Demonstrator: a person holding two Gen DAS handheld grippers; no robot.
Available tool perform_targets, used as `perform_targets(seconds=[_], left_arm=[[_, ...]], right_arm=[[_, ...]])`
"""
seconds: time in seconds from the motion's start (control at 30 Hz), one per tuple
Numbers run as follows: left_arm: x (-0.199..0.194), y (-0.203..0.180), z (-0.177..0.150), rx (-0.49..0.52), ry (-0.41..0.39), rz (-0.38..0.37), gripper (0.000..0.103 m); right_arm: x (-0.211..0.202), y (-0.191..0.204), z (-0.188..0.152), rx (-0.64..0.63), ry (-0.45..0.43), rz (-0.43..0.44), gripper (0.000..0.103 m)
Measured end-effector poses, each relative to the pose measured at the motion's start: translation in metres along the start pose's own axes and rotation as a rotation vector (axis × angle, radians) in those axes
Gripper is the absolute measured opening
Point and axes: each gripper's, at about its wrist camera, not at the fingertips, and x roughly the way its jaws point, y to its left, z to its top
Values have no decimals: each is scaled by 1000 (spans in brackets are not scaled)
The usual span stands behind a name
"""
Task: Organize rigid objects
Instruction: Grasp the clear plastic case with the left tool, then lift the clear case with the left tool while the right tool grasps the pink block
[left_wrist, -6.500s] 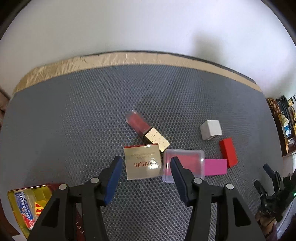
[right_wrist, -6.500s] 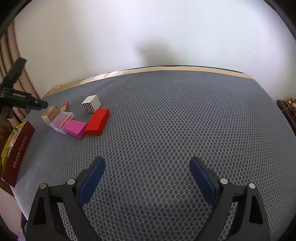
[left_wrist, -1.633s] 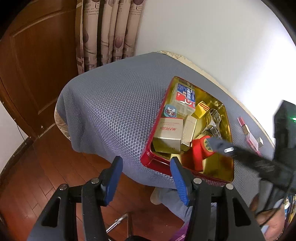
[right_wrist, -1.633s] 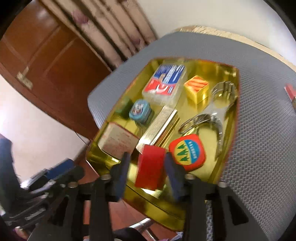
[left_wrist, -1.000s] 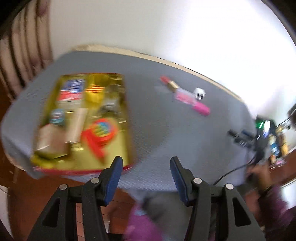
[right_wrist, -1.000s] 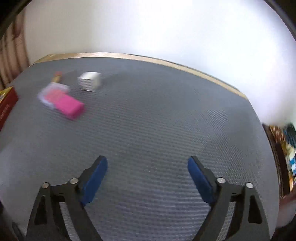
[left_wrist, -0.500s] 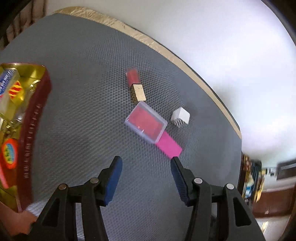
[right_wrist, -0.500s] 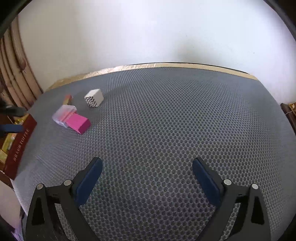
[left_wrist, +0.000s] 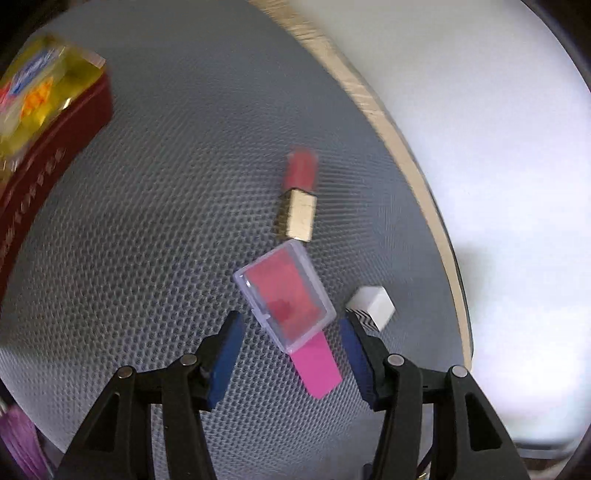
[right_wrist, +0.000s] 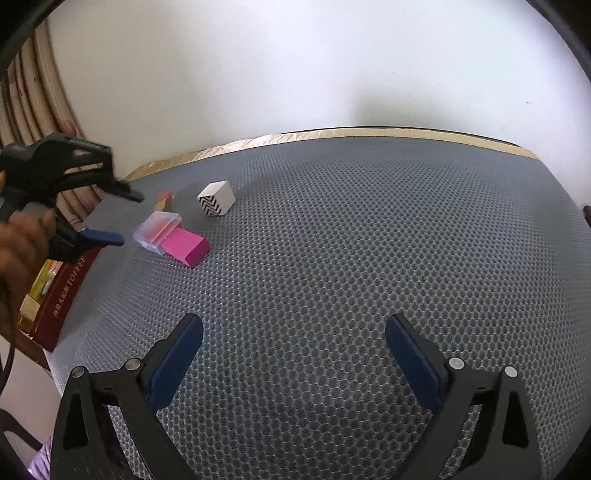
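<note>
Left tongs (left_wrist: 290, 354): jaws apart, gripping nothing; poised above the clear case and pink block, pads to either side.
Right tongs (right_wrist: 293, 363): spread wide, nothing between the pads, only bare grey mat (right_wrist: 369, 258) below; well apart from the cluster.
Clear case (left_wrist: 284, 299): just ahead of the left tongs, between the pad lines; lying flat, near corner overlapping the pink block. Probably light, hard, slick plastic; best taken across two opposite straight edges, not corner to corner, as it sits skewed to the jaws.
Pink block (left_wrist: 317, 365): partly under the case, directly between the left pads. Looks stiff and light, flat sides good for a pinch across the narrow width.
Zigzag cube (left_wrist: 371, 306): just outside the left tongs' right pad, close enough to get nudged.
Lipstick (left_wrist: 299, 199): farther ahead of the left tongs, gold cap nearly touching the case; smooth, likely prone to slipping.
Red tin (left_wrist: 44, 147): far left of the left tongs, already holding items; likely destination.
</note>
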Motion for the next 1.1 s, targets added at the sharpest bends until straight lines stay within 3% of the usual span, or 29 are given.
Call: perform_targets(seconds=[0.23,0.57,0.67,0.87,0.97,1.07,1.1], left_arm=[[24,-9,6,-138,-38,38,56],[64,-26,20,-194,-4,99,60],[68,-34,20,-155,-18,130,61],[82,-50,13,-81,-19,104,56],[72,-54,11,7,-14,60,33],[62,-60,7,108,20,38,30],[63,-59,6,116,31,45,22]], right_arm=[[-4,-1,-1,5,-11,38,99],[-13,-4,-3,8,-28,81,99],[-16,-5,-4,15,-36,89,100],[-21,-11,-4,36,-29,89,100],[-20,-12,-4,41,-25,82,100],[-20,-12,-4,43,-17,71,100],[-19,-12,-4,42,-12,65,100]])
